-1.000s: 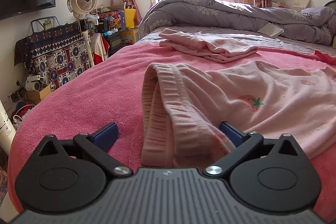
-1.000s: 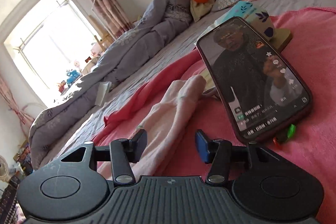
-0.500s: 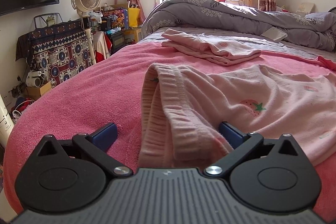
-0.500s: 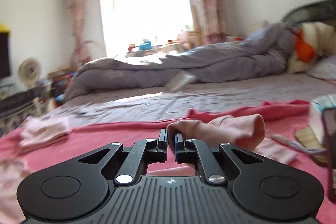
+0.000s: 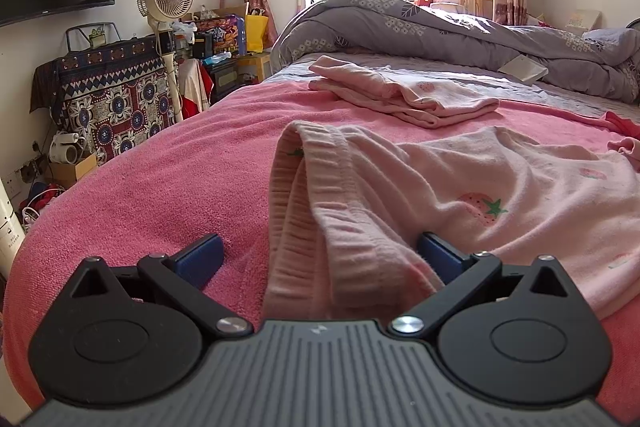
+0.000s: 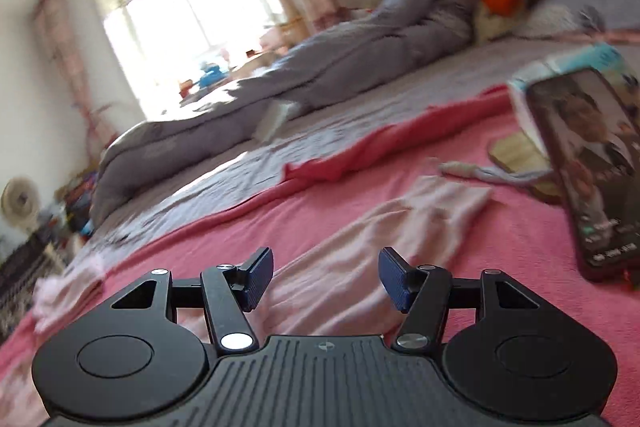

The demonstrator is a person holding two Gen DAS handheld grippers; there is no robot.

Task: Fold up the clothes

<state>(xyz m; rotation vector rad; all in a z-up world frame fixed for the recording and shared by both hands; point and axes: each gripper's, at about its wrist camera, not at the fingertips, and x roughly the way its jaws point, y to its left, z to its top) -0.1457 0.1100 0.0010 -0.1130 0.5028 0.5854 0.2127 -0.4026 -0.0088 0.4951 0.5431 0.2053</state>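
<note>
Left wrist view: pink strawberry-print trousers spread on the pink blanket, ribbed waistband bunched and running straight back between the fingers of the left gripper. Jaws spread wide, one blue pad resting on blanket to the waistband's left, the other just beside or touching the cloth on its right; nothing pinched. Beyond the trousers, toward the grey duvet, a folded pink garment already lying neat. Probably soft, light, limp knit; likely to sag and slide on itself, clinging somewhat to the terry blanket. Thick elastic band judged the firmest place to grip, all layers taken together. Gripper held low and level, aimed along the bed toward the window. Right wrist view: blurred throughout. Right gripper likewise spread wide and empty, hanging low above the trouser leg, which stretches away from the waistband end toward a propped phone. Leg cuff lying flat near the phone, apart from it. View tilted, so gripper apparently rolled to one side, pointed across the bed toward duvet and window. Cuff or leg hem judged the sensible hold here, a shallow pinch taking both layers without catching the blanket beneath.
</note>
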